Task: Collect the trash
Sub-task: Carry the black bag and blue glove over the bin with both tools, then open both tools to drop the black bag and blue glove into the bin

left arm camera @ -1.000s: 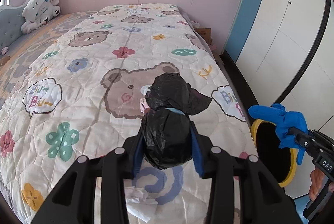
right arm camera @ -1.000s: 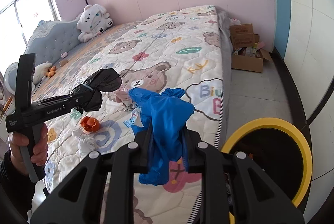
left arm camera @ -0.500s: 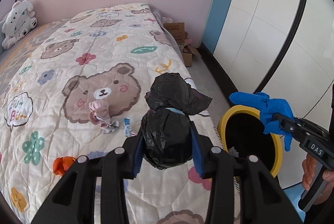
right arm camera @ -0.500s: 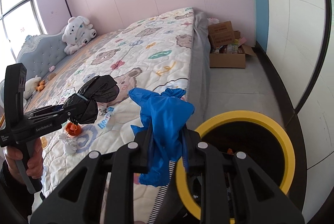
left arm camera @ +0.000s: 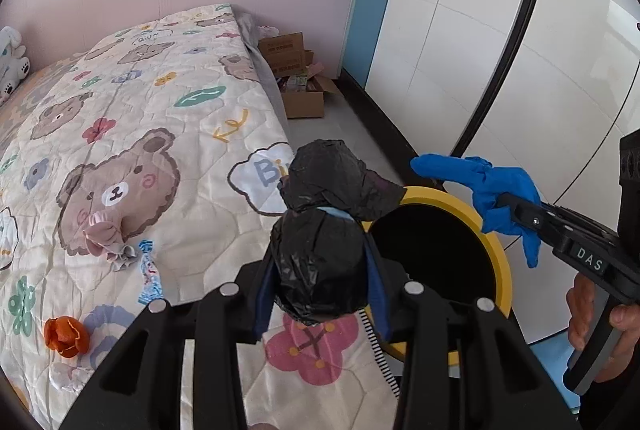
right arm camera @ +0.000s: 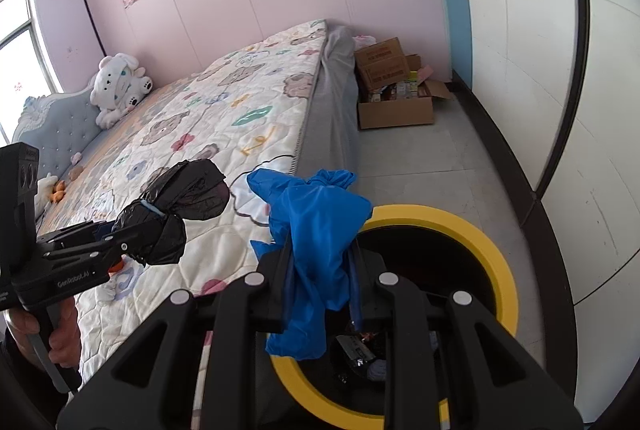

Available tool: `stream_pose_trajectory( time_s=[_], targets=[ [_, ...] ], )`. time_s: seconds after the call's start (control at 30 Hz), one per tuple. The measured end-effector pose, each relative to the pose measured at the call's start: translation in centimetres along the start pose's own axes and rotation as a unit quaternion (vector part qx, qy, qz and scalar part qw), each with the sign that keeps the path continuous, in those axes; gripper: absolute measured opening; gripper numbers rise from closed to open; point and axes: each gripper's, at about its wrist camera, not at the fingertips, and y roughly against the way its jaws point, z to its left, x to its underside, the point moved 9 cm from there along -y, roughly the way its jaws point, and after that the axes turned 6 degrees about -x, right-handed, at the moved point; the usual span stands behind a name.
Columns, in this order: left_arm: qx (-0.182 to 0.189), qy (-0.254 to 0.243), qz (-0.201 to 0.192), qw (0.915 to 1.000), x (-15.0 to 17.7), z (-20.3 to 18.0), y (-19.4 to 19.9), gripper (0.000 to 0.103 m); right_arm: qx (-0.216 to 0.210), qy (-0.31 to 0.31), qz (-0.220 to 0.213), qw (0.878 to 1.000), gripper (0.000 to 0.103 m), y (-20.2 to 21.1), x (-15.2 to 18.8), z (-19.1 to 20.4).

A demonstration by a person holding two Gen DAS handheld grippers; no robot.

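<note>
The black bag (left arm camera: 320, 254), a knotted bundle of black plastic, sits clenched between the blue pads of the left claw (left arm camera: 320, 270), held above the corner of the bed (left arm camera: 168, 133) just beside the yellow-rimmed bin (left arm camera: 502, 262). In the right wrist view the same bundle (right arm camera: 168, 213) hangs over the quilt's edge, a little apart from the bin's rim (right arm camera: 476, 242). The right claw (right arm camera: 320, 270) grasps a crumpled blue glove (right arm camera: 316, 242) — its lower end dangles over the near part of the bin's dark opening, where some scraps already lie at the bottom. From the left wrist the blue glove (left arm camera: 496, 193) shows above the far side of the rim, with the right claw (left arm camera: 520, 213) behind it and a hand (left arm camera: 596, 318) on its handle.

Still on the quilt are an orange peel (left arm camera: 66, 336), a small blue-and-white wrapper (left arm camera: 149, 278) and a pink crumpled cloth (left arm camera: 106, 238), all well apart from the bin. A white plush toy (right arm camera: 118, 85) rests by the blue headboard (right arm camera: 60, 125).

The bin stands on the floor tight against the bed's corner, with the white wardrobe doors (right arm camera: 560, 109) and their dark plinth close on its other side — a narrow lane of grey floor (right arm camera: 420, 157) runs between bed and wardrobe. At the far end of that lane an open cardboard box (right arm camera: 396, 97) full of small items sits against the pink wall. Nothing lies across the bin's opening.
</note>
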Motion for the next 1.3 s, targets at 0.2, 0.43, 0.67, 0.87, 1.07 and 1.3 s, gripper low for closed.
stream_pose_trajectory(
  time_s=[0.2, 0.43, 0.67, 0.87, 1.07, 1.3],
  targets=[
    [0.012, -0.012, 0.008, 0.9998, 0.1, -2.7, -1.6, 0.037, 0.011, -0.017, -0.002, 1.000, 0.021, 0.2, 0.0, -2.6],
    [0.023, -0.027, 0.020, 0.9992, 0.4, -5.2, -3.3, 0.037, 0.023, -0.035, 0.004, 0.999, 0.021, -0.2, 0.5, -4.9],
    [0.028, -0.039, 0.039, 0.9981, 1.3, -6.9, -5.0, 0.037, 0.033, -0.059, 0.016, 0.998, 0.021, -1.3, 1.5, -6.7],
    [0.029, -0.036, 0.054, 0.9974, 2.0, -7.5, -6.0, 0.037, 0.038, -0.072, 0.016, 0.997, 0.021, -1.8, 1.9, -7.6],
    [0.036, -0.037, 0.059, 0.9969, 2.3, -8.3, -6.5, 0.037, 0.037, -0.084, 0.009, 0.996, 0.026, -1.8, 1.9, -8.3],
    [0.041, -0.034, 0.058, 0.9969, 2.6, -8.8, -6.4, 0.051, 0.043, -0.093, 0.000, 0.995, 0.036, -0.8, 1.8, -9.0]
  ],
)
